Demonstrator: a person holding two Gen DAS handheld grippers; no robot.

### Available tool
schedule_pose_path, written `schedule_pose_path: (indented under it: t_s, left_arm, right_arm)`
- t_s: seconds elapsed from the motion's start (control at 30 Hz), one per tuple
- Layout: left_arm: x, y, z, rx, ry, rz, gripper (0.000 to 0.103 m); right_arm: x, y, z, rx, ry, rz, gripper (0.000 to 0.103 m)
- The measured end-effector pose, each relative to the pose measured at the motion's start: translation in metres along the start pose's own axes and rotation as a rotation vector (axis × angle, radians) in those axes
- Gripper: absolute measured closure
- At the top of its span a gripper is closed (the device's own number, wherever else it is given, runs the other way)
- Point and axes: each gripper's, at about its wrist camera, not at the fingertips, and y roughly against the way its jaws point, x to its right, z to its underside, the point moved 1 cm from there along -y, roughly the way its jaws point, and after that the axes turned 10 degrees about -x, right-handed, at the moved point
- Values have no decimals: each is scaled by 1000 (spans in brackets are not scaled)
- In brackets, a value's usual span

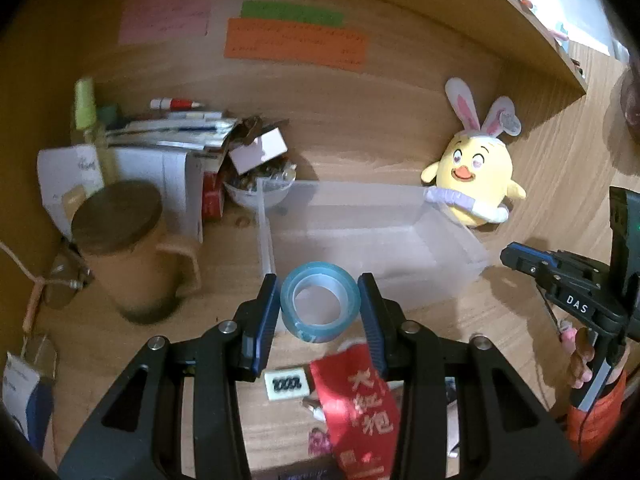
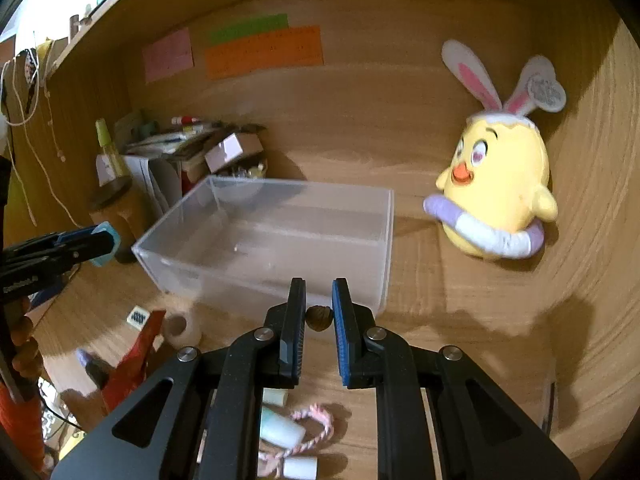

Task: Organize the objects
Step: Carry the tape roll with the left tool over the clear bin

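Note:
My left gripper (image 1: 318, 306) is shut on a blue roll of clear tape (image 1: 319, 305) and holds it above the desk, just in front of a clear plastic box (image 1: 452, 248). My right gripper (image 2: 319, 316) is shut on a small brown nut (image 2: 319, 318), held just short of the near wall of the same box (image 2: 376, 248). The box looks empty. The left gripper with the tape (image 2: 106, 243) shows at the left edge of the right wrist view. The right gripper (image 1: 560, 276) shows at the right edge of the left wrist view.
A yellow chick plush (image 2: 500, 192) with rabbit ears leans in the back right corner. A lidded brown mug (image 1: 128, 252), papers and a bowl of clutter (image 1: 260, 188) stand at the left. A red packet (image 1: 360, 404), a white eraser (image 1: 286, 384), a pink cord (image 2: 316, 428) and white tubes lie on the near desk.

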Motion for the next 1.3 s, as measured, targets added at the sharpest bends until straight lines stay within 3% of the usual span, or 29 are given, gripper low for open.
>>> schedule_pose_path:
  t_s: [0.43, 1.0, 1.3]
  left_arm:
    - [5, -33, -35, -45, -22, -7, 64]
    - [12, -101, -48, -180, -98, -77, 64]
    - [18, -124, -49, -246, -128, -61, 64]
  right_arm:
    - [-5, -20, -30, 4, 19, 3, 91]
    - [-5, -95, -49, -172, 47, 16, 91]
    - [-7, -122, -50, -246, 54, 21, 91]
